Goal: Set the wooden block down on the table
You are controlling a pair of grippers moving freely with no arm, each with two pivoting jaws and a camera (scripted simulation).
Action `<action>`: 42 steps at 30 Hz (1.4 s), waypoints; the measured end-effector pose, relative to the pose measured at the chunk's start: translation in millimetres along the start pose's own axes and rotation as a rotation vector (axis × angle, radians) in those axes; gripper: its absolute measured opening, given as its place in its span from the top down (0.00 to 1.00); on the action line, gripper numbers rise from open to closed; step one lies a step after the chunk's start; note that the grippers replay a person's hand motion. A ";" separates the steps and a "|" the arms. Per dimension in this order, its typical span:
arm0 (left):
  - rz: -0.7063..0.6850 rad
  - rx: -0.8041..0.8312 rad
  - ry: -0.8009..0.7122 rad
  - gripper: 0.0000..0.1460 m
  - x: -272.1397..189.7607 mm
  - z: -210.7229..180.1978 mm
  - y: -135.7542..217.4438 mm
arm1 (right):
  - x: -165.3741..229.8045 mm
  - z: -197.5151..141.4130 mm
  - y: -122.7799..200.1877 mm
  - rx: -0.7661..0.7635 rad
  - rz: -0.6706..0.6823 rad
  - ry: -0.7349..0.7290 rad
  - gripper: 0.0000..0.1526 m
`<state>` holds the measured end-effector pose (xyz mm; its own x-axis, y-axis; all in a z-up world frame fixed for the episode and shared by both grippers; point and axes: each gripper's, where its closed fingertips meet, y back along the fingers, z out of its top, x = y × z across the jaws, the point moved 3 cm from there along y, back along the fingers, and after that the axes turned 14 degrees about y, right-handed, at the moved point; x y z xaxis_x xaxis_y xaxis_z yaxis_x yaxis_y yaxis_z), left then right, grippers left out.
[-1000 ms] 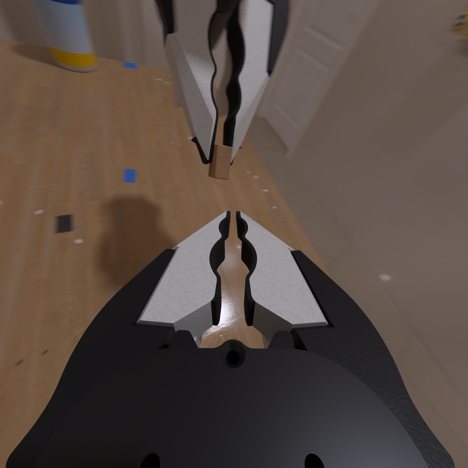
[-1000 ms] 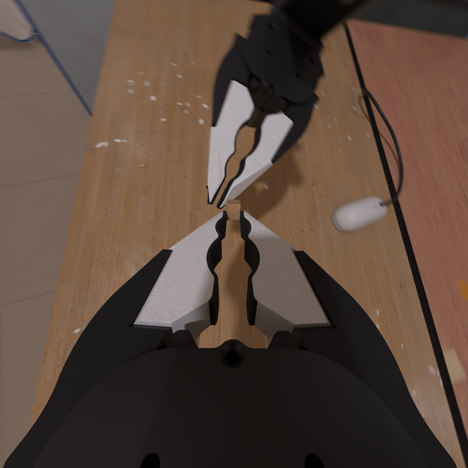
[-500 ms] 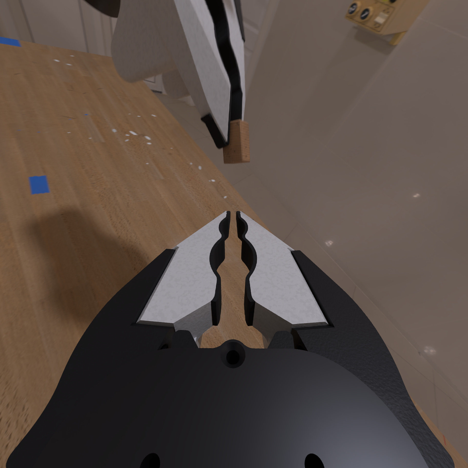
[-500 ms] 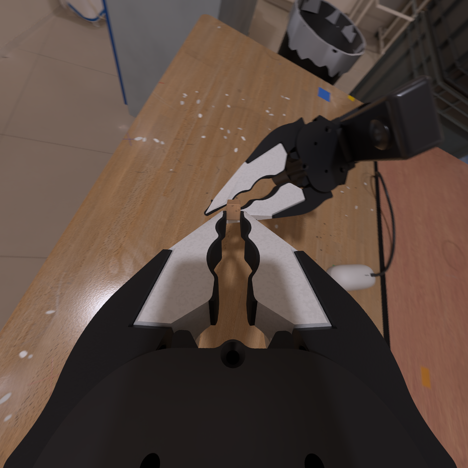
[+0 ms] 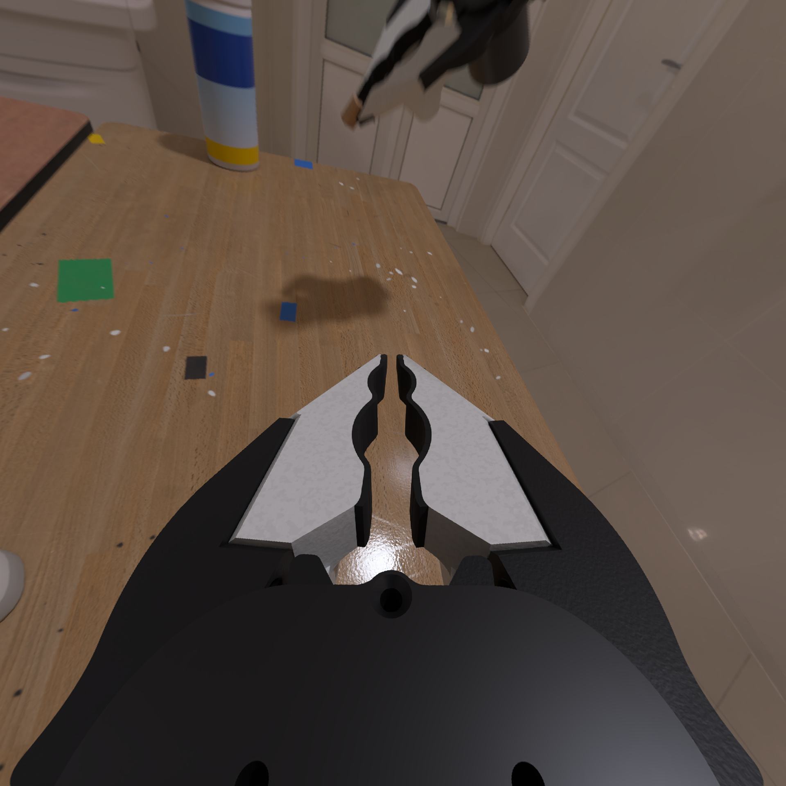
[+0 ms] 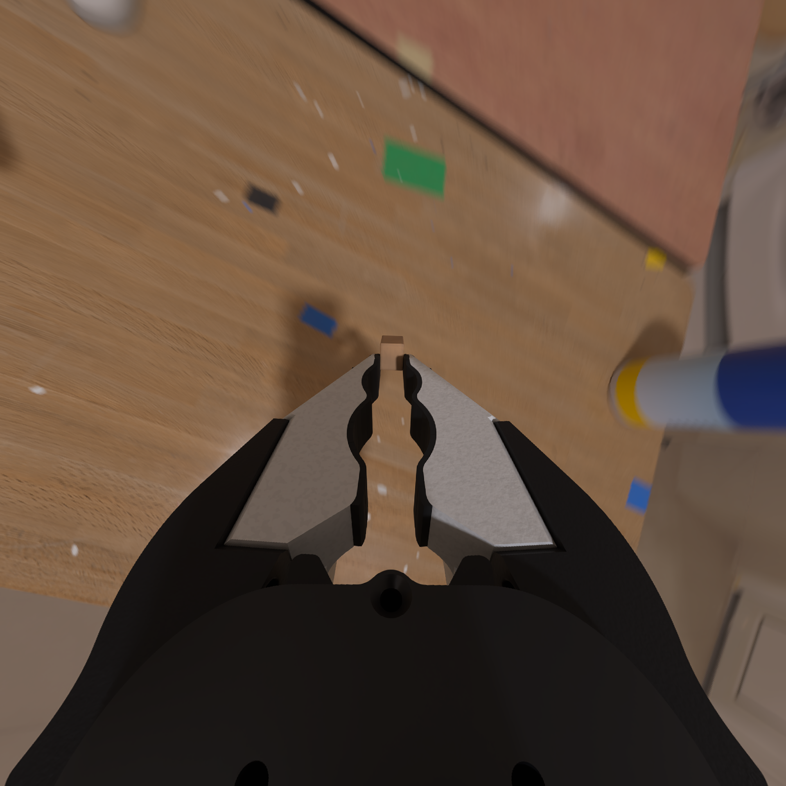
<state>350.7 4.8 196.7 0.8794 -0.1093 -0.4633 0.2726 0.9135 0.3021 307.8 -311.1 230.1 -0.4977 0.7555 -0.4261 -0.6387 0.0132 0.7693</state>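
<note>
My right gripper [image 6: 391,361] is shut on the small wooden block [image 6: 391,351], which sticks out past its tips, high above the wooden table [image 6: 149,297]. In the left wrist view the right gripper [image 5: 361,115] hangs blurred in the air at the top, with the block [image 5: 351,115] at its tips, far above the table [image 5: 212,276]. My left gripper [image 5: 391,360] is shut and empty, low over the table near its right edge.
A tall blue, white and yellow striped cylinder [image 5: 225,81] stands at the table's far end; it also shows in the right wrist view [image 6: 697,389]. Green [image 5: 85,280], blue [image 5: 288,311] and black [image 5: 195,367] patches mark the tabletop. A reddish table [image 5: 29,140] adjoins on the left.
The right gripper has lifted away with the block and turned, now looking down over the table's far end. The left gripper has drawn back and no longer sits close to the block.
</note>
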 end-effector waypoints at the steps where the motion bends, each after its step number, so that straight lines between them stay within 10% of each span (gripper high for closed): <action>1: 0.007 -0.015 -0.001 0.97 -0.9 2.6 2.9 | -7.0 -25.4 -10.8 0.058 0.019 -0.057 0.94; 9: 0.039 -0.103 -0.040 0.97 -13.0 19.0 11.5 | -13.1 -146.8 -101.5 0.295 0.216 -0.367 0.93; 29: 0.051 -0.107 -0.073 0.97 -23.4 25.5 11.2 | 0.1 -171.6 -127.4 0.339 0.277 -0.310 0.87; 33: 0.067 -0.122 -0.106 0.97 -26.9 30.0 11.1 | -17.0 -134.3 -70.3 0.248 0.104 -0.268 0.86; 37: 0.118 -0.106 -0.174 0.97 -26.8 31.0 4.5 | -7.3 -19.5 7.8 -0.168 -0.002 -0.081 0.87; 42: 0.169 -0.005 -0.230 0.97 -25.0 18.4 -8.8 | 91.9 111.9 63.9 -0.668 0.415 0.386 0.88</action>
